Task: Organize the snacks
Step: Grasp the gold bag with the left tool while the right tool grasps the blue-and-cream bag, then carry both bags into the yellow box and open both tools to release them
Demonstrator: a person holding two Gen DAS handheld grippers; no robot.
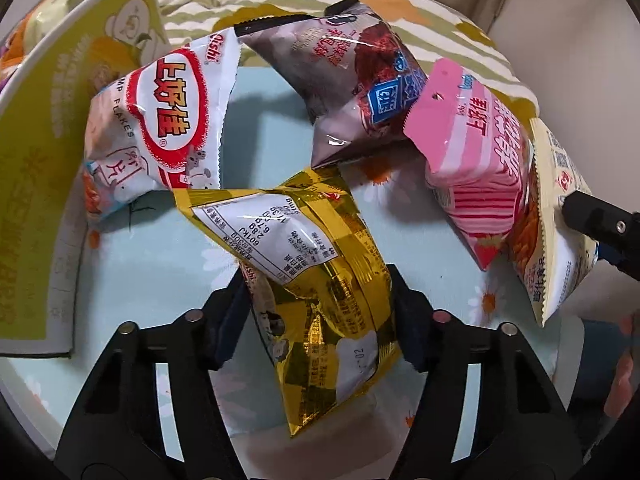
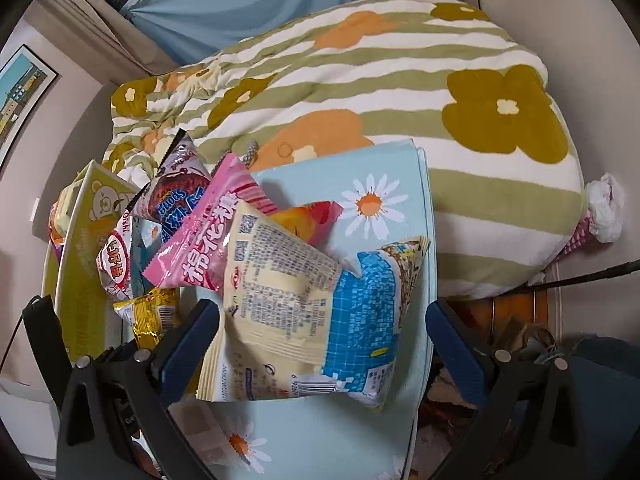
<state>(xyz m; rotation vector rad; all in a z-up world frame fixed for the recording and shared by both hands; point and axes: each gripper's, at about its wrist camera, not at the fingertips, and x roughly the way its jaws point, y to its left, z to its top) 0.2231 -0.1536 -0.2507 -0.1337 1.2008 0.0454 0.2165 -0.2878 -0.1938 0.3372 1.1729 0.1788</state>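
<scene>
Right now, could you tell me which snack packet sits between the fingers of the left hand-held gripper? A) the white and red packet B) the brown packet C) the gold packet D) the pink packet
C: in the left wrist view the left hand-held gripper has both fingers pressed on the gold packet, while the pink packet lies apart, further off to the right.

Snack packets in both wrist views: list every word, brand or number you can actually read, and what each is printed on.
"Oishi", "上好佳", "FLAKES": white and red packet.
"棉花糖": pink packet.
"6.78g", "601kJ" (upside down): nutrition label on the gold packet, held in the left gripper.
"Sponge" (upside down): brown packet.
Small print on the cream and blue packet between the right gripper fingers: too small to read.
Yellow box lettering: blurred.
</scene>
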